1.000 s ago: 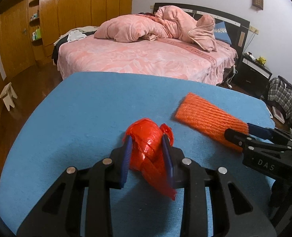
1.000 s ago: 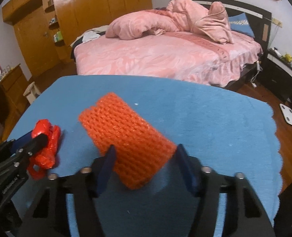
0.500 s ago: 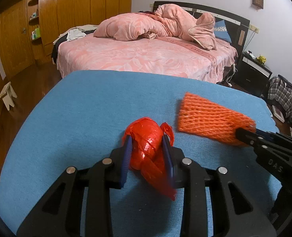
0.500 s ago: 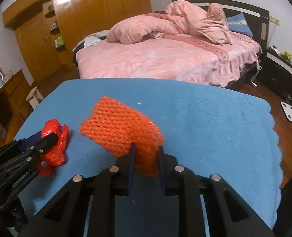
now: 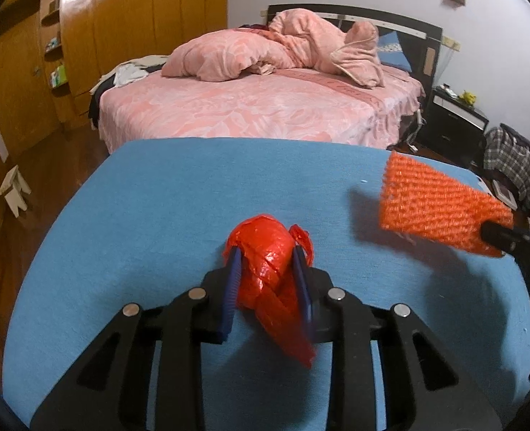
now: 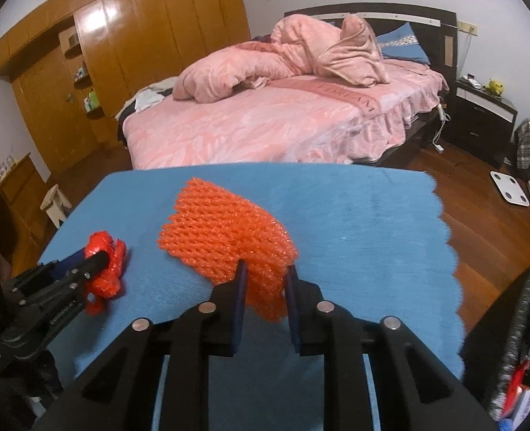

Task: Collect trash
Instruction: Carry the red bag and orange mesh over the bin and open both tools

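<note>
A crumpled red plastic bag (image 5: 261,248) sits between the blue pads of my left gripper (image 5: 265,252), which is shut on it and squeezing a little tighter, low over the blue tablecloth (image 5: 157,197). My right gripper (image 6: 266,266) is shut on one end of an orange foam net sleeve (image 6: 222,222). In the left wrist view the orange sleeve (image 5: 433,204) hangs off the cloth at the right and casts a shadow. The right wrist view shows my left gripper (image 6: 96,256) with the red bag (image 6: 107,273) at the left.
A dark mesh bin (image 6: 523,316) stands at the table's right front corner with something red inside. Beyond the table's far edge stands a bed with pink bedding (image 5: 265,100). Wooden floor (image 6: 480,197) lies to the right, and a small white stool (image 5: 13,190) stands at the left.
My right gripper closed on the orange foam sleeve, then lifted it off the cloth and carried it to the right. The left gripper kept still, holding the red bag.
</note>
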`<state>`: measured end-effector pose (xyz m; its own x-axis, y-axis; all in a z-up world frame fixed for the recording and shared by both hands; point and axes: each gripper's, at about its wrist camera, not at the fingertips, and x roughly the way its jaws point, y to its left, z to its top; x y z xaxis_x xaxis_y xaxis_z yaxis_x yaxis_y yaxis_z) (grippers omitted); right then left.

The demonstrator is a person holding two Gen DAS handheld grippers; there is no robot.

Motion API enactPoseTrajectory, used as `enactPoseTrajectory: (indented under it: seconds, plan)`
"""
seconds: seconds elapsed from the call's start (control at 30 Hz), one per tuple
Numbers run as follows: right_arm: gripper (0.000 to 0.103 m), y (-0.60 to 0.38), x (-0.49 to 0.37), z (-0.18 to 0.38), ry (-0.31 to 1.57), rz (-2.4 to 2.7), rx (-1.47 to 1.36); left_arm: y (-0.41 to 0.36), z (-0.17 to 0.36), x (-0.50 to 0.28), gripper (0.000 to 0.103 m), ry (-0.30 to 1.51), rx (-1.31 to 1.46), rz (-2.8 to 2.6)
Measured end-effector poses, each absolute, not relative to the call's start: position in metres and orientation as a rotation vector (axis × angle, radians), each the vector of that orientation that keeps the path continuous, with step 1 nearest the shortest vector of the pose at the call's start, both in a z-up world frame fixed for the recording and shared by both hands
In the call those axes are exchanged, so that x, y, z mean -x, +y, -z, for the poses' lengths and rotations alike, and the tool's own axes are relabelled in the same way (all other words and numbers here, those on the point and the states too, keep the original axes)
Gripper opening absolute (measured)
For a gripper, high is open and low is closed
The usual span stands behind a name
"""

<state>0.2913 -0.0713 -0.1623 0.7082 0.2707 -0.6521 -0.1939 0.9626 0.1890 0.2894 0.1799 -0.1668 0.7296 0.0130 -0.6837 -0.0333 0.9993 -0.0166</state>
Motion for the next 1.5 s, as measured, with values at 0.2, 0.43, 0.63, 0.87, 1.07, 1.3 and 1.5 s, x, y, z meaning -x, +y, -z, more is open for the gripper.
enactPoseTrajectory:
  seconds: [0.2,0.43,0.63,0.87,1.07,1.3,1.5]
  plan:
    - [0.020,-0.096,-0.269,0.146,0.705,-0.236,-0.137,0.150,0.151,-0.263,0.027,0.716,0.042,0.038]
    - [0.020,-0.131,-0.236,0.127,0.660,-0.197,-0.141,0.110,0.128,-0.226,0.027,0.657,0.028,0.103]
    - [0.020,-0.156,-0.202,0.118,0.640,-0.171,-0.149,0.083,0.104,-0.201,0.027,0.619,0.047,0.137]
    - [0.020,-0.193,-0.164,0.103,0.600,-0.127,-0.166,0.048,0.077,-0.169,0.027,0.573,0.029,0.192]
    - [0.020,-0.221,-0.133,0.087,0.553,-0.092,-0.171,0.018,0.060,-0.146,0.027,0.539,0.014,0.251]
    - [0.020,-0.254,-0.102,0.078,0.518,-0.043,-0.184,-0.025,0.045,-0.126,0.027,0.500,-0.016,0.342]
    - [0.020,-0.283,-0.081,0.075,0.496,0.013,-0.199,-0.059,0.041,-0.116,0.027,0.482,-0.044,0.408]
